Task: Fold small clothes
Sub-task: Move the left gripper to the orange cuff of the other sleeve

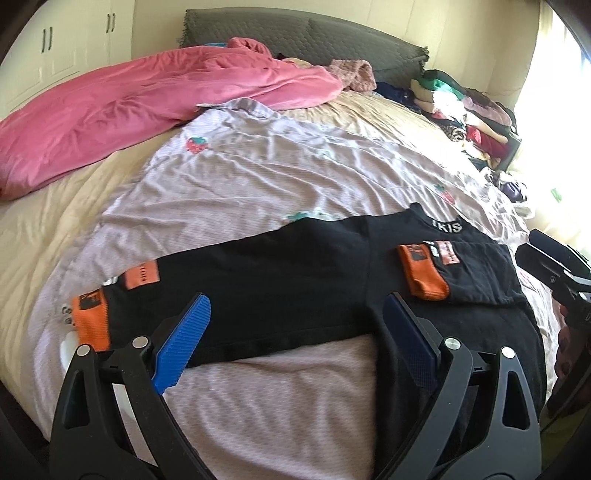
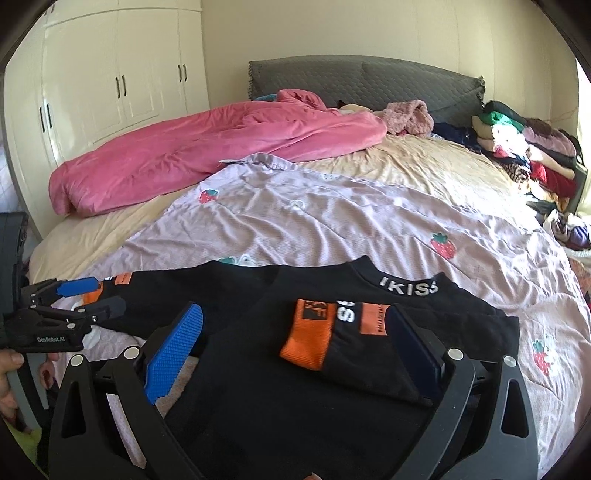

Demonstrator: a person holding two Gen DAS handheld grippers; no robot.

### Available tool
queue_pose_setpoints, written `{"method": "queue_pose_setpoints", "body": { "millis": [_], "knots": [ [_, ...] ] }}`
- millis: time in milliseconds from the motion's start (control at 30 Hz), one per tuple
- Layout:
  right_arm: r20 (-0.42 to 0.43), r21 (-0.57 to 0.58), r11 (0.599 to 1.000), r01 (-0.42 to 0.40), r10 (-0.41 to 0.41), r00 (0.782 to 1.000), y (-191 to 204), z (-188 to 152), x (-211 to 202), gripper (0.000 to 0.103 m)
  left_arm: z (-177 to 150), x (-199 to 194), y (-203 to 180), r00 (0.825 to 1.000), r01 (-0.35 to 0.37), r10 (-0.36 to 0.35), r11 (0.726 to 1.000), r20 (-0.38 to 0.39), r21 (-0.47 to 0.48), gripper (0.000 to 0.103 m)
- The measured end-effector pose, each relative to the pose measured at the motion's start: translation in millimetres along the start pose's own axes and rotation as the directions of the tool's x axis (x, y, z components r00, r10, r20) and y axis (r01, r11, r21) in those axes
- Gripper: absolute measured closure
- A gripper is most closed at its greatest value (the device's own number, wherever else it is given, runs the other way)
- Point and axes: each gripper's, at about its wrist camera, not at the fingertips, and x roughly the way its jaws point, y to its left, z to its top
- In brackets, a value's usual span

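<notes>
A black long-sleeved top [image 1: 295, 269] with orange cuffs and white collar lettering lies flat on the lilac strawberry sheet [image 1: 258, 177]. Its right sleeve is folded in over the body, with the orange cuff [image 1: 424, 275] on top. Its left sleeve stretches out to the left, ending in an orange cuff [image 1: 90, 319]. My left gripper [image 1: 295, 314] is open and empty, just above the top's lower edge. My right gripper [image 2: 295, 325] is open and empty above the folded sleeve and its cuff [image 2: 308, 338]. The left gripper also shows at the left of the right wrist view [image 2: 99, 295].
A pink duvet [image 1: 129, 110] lies bunched across the far left of the bed. A pile of mixed clothes [image 1: 476, 122] stands at the far right by the grey headboard [image 1: 295, 33]. White wardrobes [image 2: 122, 74] line the left wall.
</notes>
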Motion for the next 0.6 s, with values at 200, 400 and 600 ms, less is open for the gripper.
{"method": "queue_pose_setpoints", "body": {
  "millis": [200,400,600],
  "knots": [
    [0.010,-0.052,0.999,0.009,-0.008,1.000,28.7,5.0,5.6,0.004,-3.5,-4.0,26.9,1.000,-0.020,0.021,0.999,0.008,-0.024,0.015],
    [0.012,-0.092,0.996,-0.005,0.006,1.000,54.4,6.8,12.8,0.004,-8.5,-6.7,55.4,0.999,-0.041,0.042,0.997,0.013,-0.067,0.015],
    [-0.018,-0.124,0.992,-0.035,0.033,0.999,77.6,3.2,26.4,0.004,-15.1,-4.1,86.2,0.998,-0.064,0.065,0.990,0.000,-0.124,0.015]
  ]
}}
